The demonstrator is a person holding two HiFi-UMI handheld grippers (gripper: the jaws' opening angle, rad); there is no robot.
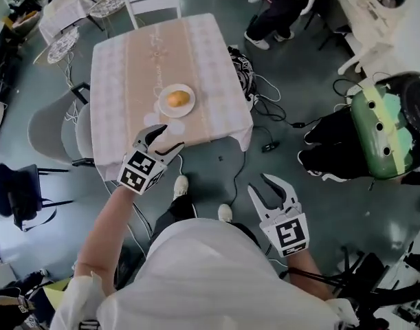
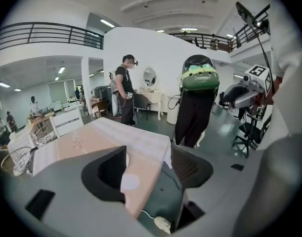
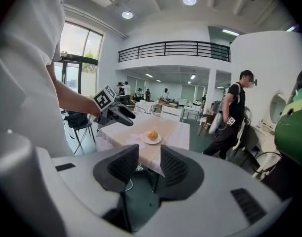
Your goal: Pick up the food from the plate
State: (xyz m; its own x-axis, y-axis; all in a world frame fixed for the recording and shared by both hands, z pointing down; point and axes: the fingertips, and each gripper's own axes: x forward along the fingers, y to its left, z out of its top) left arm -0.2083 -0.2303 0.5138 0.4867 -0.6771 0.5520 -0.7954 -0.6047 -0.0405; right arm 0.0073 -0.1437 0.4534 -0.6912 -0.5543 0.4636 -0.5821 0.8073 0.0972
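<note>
A round yellow-orange piece of food (image 1: pixel 178 98) lies on a small white plate (image 1: pixel 164 108) near the front of a table with a pink and white cloth (image 1: pixel 127 60). My left gripper (image 1: pixel 167 137) hovers over the table's front edge, just short of the plate, open with nothing between its jaws. My right gripper (image 1: pixel 258 183) hangs lower, off the table over the floor, open and empty. The right gripper view shows the food (image 3: pixel 152 135), the plate (image 3: pixel 146 140) and the left gripper (image 3: pixel 127 117) beside them. The left gripper view does not show the food.
A white disc (image 1: pixel 174 126) lies on the cloth under the left gripper. A white chair (image 1: pixel 152 0) stands at the table's far side, grey chairs (image 1: pixel 51 126) at its left. Cables (image 1: pixel 275 112) trail over the floor, and a green-helmeted figure (image 1: pixel 385 126) is at the right.
</note>
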